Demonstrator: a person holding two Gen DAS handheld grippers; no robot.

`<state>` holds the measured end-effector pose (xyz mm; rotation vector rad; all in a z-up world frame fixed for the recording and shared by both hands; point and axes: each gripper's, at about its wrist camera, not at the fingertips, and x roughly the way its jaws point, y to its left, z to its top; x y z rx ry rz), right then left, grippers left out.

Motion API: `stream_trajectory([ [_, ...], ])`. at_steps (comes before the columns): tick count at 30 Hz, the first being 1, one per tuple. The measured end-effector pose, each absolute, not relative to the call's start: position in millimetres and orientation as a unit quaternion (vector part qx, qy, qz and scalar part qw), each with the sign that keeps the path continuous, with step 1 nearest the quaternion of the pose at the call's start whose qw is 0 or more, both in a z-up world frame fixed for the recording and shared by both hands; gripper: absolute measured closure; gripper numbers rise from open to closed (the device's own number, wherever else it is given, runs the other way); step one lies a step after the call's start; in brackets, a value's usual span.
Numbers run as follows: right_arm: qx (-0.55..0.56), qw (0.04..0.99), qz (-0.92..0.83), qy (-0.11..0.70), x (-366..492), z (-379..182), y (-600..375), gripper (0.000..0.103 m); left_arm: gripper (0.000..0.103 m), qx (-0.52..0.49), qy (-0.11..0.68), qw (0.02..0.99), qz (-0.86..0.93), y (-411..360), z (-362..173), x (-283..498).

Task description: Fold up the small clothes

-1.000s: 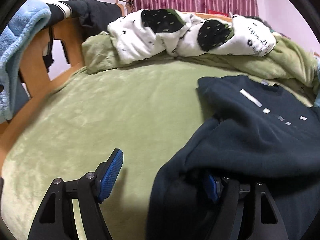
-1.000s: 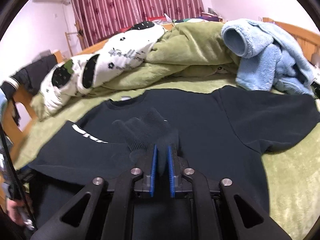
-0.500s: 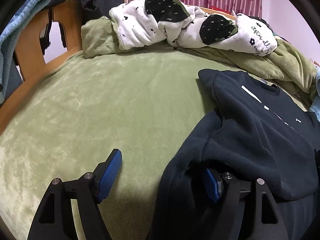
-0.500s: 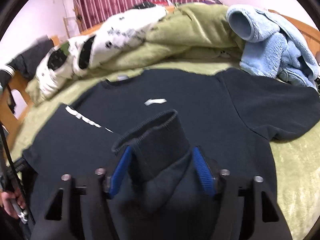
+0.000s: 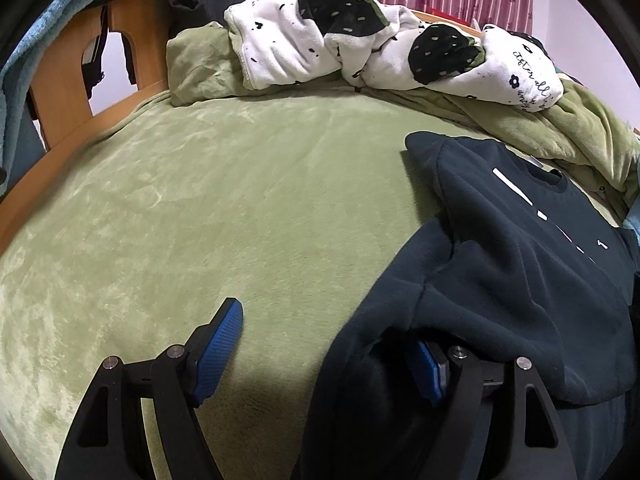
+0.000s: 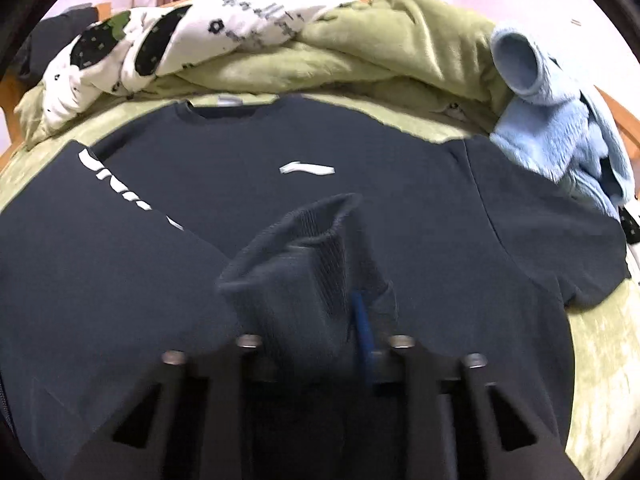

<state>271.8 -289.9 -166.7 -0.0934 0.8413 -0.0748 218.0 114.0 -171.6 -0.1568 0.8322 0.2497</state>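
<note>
Here, in the left wrist view, the left tongs stand wide apart, gripping nothing; one blue pad is bare over the green bed, the other pad is half hidden beneath a fold of the dark sweatshirt. The garment lies ahead and to the right of these tongs, its body running away toward the collar, with a broken white stripe of print along the folded-in sleeve, too foreshortened to read. A white quilt with black patches lies far ahead; script on its end is too small to make out. In the right wrist view, blurred, the right tongs have the ribbed cuff standing up between them; one blue pad edge shows just beside the cloth, but whether they pinch it or have let go I cannot tell. The sweatshirt spreads ahead of them, collar farthest, a white swoosh-like logo on the chest and white block letters on the sleeve to the left, cut off. The other sleeve stretches out to the right, near a blue fleece; the right tongs are nearer it, so it likely folds next.
</note>
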Motion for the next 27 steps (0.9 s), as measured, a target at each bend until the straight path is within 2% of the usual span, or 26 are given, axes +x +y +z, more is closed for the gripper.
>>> stream_trajectory([
  [7,-0.013,0.941,-0.035,0.335,289.3,-105.5,-318.0,0.094,0.027,-0.064,0.406,0.903,0.126,110.9,-174.1,219.7],
  [10,0.016,0.95,-0.046,0.309,289.6,-89.9,-348.4,0.095,0.027,-0.062,0.405,0.903,0.125,110.2,-174.3,219.4],
  [13,0.058,0.939,-0.047,0.336,287.2,-105.7,-374.3,0.095,0.027,-0.061,0.406,0.904,0.122,109.6,-174.5,219.8],
  [16,0.036,0.915,-0.062,0.396,286.5,-136.4,-383.2,0.095,0.026,-0.062,0.406,0.904,0.121,109.9,-174.2,219.4],
  [18,0.031,0.898,-0.071,0.432,286.1,-154.1,-387.1,0.092,0.026,-0.063,0.405,0.904,0.119,110.2,-173.7,218.7],
  [21,0.029,0.892,-0.081,0.444,286.5,-160.8,-388.2,0.086,0.026,-0.063,0.405,0.905,0.115,109.7,-171.8,217.3],
  [23,0.023,0.894,-0.087,0.439,284.8,-154.9,-386.1,0.076,0.026,-0.063,0.401,0.907,0.114,109.6,-168.7,213.8],
  [27,0.009,0.907,-0.113,0.406,270.6,-137.0,-387.2,0.068,0.026,-0.069,0.398,0.908,0.109,110.1,-161.2,204.3],
])
